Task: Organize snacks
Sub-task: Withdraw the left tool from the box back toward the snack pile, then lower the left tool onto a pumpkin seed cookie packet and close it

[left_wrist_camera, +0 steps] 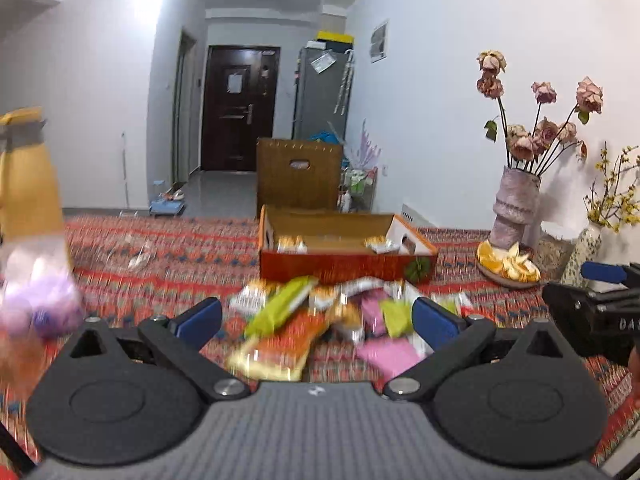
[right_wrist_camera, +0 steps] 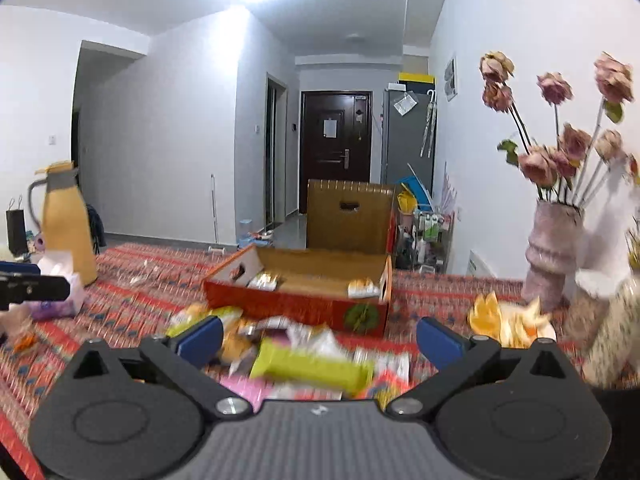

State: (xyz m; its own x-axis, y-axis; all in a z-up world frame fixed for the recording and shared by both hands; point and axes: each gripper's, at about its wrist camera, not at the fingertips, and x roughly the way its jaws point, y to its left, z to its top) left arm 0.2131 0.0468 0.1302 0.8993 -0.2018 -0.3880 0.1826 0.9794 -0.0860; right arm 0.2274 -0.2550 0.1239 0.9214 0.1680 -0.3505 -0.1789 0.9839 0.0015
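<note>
- Left wrist view: the left tool has its blue fingers spread wide with nothing pinched. It hangs just above the heap of snack packets on the patterned worktop, so I'd guess it's lining up a pick.
- Just behind the heap sits the open cardboard box with a few packets already inside. Looks like that's where the snacks are meant to go, and most are still outside it.
- The other tool pokes in at the right edge, near a plate of orange peel.
- Right wrist view: the right tool is spread wide and empty too, over the same pile, with a long green packet between its fingers but not gripped.
- The yellow jug and the vase of dried roses sit at the sides, well apart from the box.
</note>
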